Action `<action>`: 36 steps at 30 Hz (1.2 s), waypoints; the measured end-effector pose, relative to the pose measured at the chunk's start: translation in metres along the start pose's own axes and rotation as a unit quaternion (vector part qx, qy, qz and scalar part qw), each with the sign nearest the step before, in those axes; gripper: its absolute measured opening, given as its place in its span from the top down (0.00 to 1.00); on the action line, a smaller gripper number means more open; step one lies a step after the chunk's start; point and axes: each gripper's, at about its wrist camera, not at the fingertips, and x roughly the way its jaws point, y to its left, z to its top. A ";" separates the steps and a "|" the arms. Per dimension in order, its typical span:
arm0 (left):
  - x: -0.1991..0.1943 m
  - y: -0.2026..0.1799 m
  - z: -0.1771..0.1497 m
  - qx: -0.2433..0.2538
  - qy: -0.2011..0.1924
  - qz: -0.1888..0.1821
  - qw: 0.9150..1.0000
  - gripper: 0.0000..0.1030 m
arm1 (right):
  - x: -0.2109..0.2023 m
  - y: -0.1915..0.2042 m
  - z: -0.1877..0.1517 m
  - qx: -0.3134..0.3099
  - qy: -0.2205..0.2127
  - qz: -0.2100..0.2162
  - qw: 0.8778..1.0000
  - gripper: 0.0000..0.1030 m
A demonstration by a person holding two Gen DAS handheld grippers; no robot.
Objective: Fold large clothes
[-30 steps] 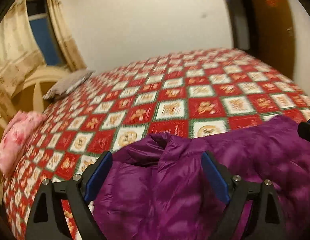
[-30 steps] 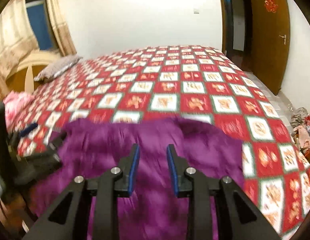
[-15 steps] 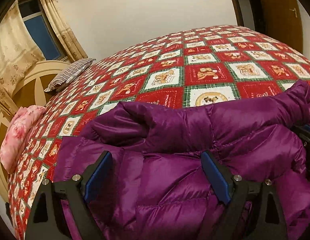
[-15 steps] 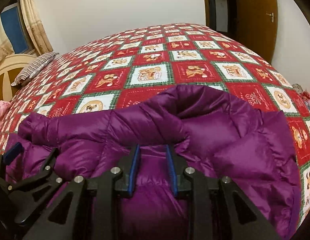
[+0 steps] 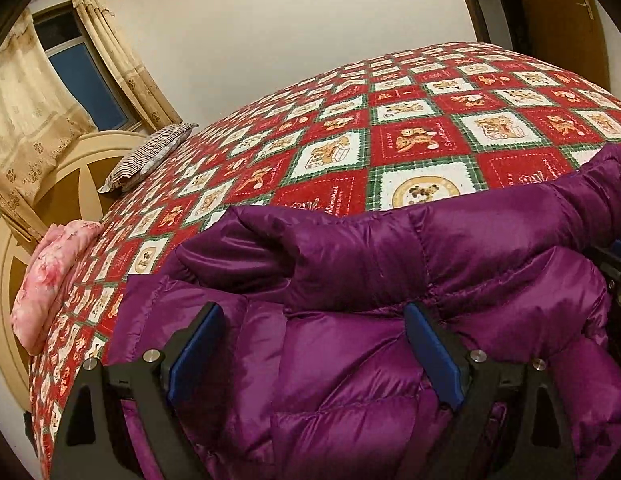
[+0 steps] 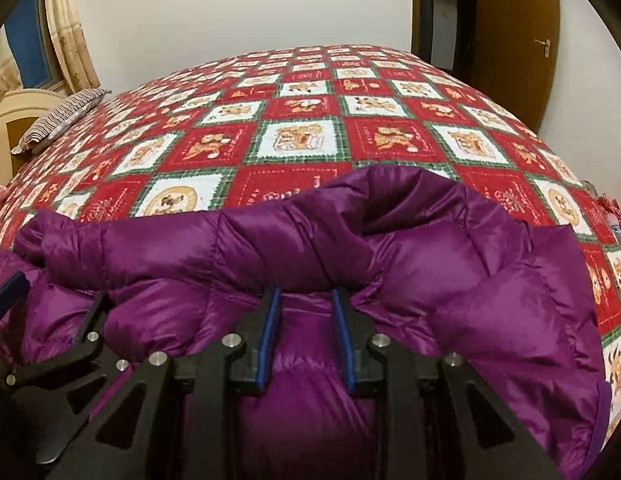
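A purple puffer jacket [image 5: 390, 280] lies bunched on the near part of the bed, with a fold rolled across its far edge; it also fills the lower right wrist view [image 6: 350, 248]. My left gripper [image 5: 314, 324] is open wide, its blue pads low over the jacket's left part. My right gripper [image 6: 305, 300] has its jaws close together with a bulge of jacket fabric pinched between the pads. The left gripper also shows at the left edge of the right wrist view [image 6: 50, 340].
The bed has a red, green and white checked quilt [image 5: 410, 132]. A striped pillow [image 5: 150, 156] and a pink cloth [image 5: 50, 272] lie by the cream headboard [image 5: 14, 240] on the left. A wooden door [image 6: 510, 40] stands at the right.
Both grippers have dropped lower and closer to the bed with the jacket, which has settled into a folded heap. The right gripper's jaws stay narrow on the fabric.
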 end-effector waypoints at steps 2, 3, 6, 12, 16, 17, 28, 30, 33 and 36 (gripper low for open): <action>0.001 0.000 0.000 0.000 0.000 0.000 1.000 0.10 | 0.000 0.000 0.000 0.000 0.000 0.000 1.000 0.72; 0.000 0.000 0.000 0.000 0.000 0.000 1.000 0.10 | 0.001 0.001 0.000 0.000 0.000 0.000 1.000 0.72; 0.001 0.000 0.000 0.000 0.000 0.001 1.000 0.10 | 0.001 0.001 0.000 0.000 0.000 0.000 1.000 0.72; 0.001 0.002 0.005 0.002 0.010 -0.005 1.000 0.10 | 0.002 0.001 0.002 -0.002 0.005 0.001 1.000 0.71; -0.030 0.036 0.010 -0.037 0.025 -0.045 0.998 0.10 | -0.023 -0.004 0.002 -0.001 0.012 0.027 1.000 0.69; -0.044 0.043 0.008 -0.044 0.014 -0.059 0.997 0.10 | -0.038 -0.005 0.000 0.003 0.007 0.037 0.999 0.68; -0.072 0.015 -0.054 -0.008 -0.007 -0.069 0.998 0.10 | -0.086 0.007 -0.067 -0.026 0.017 0.068 0.997 0.63; -0.069 0.012 -0.055 -0.004 -0.005 -0.070 0.997 0.10 | -0.083 0.008 -0.069 -0.036 0.015 0.063 0.997 0.63; -0.064 0.012 -0.056 -0.011 0.002 -0.078 0.997 0.09 | -0.077 0.009 -0.070 -0.040 0.014 0.059 0.997 0.63; -0.059 0.014 -0.057 -0.020 0.007 -0.082 0.996 0.06 | -0.075 0.011 -0.074 -0.045 0.005 0.052 0.998 0.63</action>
